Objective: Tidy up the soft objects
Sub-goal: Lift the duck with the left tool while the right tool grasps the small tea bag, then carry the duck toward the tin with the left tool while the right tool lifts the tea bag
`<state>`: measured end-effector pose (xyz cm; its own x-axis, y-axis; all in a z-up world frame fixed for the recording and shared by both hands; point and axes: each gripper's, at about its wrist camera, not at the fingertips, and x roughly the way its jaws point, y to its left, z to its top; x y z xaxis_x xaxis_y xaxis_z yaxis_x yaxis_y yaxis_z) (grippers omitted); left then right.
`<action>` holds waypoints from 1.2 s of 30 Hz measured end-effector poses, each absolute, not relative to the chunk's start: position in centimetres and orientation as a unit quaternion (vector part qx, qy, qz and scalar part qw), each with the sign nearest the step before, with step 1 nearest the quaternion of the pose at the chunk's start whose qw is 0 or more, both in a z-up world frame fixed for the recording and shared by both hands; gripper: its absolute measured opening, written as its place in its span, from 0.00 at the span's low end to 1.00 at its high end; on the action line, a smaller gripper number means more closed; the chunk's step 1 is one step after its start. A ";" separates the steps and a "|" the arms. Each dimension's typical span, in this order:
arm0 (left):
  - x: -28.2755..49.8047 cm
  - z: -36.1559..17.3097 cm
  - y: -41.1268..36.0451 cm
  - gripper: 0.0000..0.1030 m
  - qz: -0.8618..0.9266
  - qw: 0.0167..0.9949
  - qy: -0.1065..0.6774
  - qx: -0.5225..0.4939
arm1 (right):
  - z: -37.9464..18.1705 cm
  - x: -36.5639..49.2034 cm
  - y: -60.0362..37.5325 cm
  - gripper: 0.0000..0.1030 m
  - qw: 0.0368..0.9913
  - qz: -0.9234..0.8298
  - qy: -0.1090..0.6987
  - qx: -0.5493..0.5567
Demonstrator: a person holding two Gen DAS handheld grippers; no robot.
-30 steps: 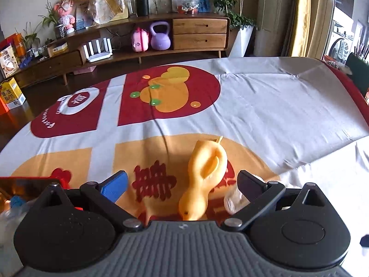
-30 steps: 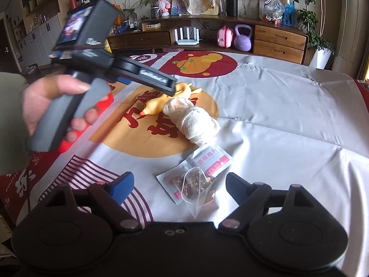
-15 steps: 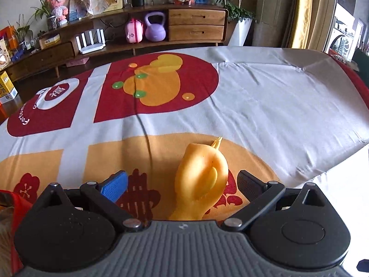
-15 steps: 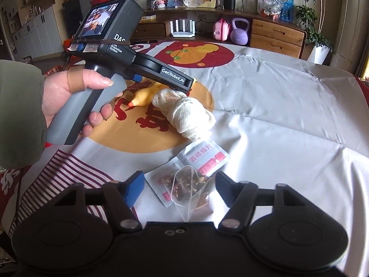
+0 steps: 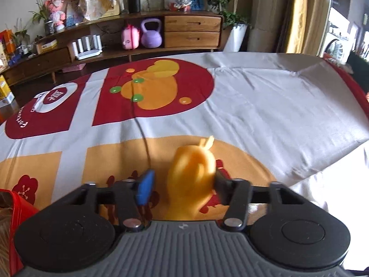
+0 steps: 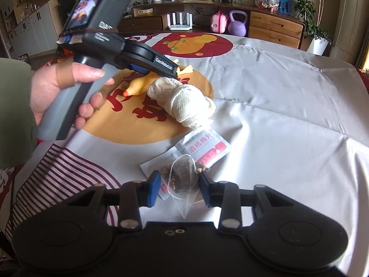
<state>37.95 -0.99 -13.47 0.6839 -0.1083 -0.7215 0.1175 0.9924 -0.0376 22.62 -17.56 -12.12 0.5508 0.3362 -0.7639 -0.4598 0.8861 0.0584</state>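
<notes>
Left gripper [image 5: 182, 182]: jaws half closed round the rubber chicken [image 5: 191, 180], right pad touching, left pad apart; chicken lies mid-table. Right gripper [image 6: 180, 184]: jaws narrowed beside the tea bag [image 6: 182, 180], near edge, apparently for pickup; grip uncertain.

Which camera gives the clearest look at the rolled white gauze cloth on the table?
The right wrist view: the rolled white gauze cloth lies whole and sharp on the printed tablecloth, beside the yellow rubber chicken. The left wrist view does not show it.
</notes>
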 end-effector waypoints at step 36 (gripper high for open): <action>25.1 -2.7 4.8 0.31 -0.054 0.916 0.387 -0.087 | -2.7 16.5 -17.8 0.06 0.906 0.241 0.347 -0.015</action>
<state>25.08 4.82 -2.74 0.6950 -0.1670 -0.6993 0.0321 0.9789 -0.2018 16.55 -17.84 -2.66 0.6437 0.4257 -0.6359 -0.4472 0.8836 0.1389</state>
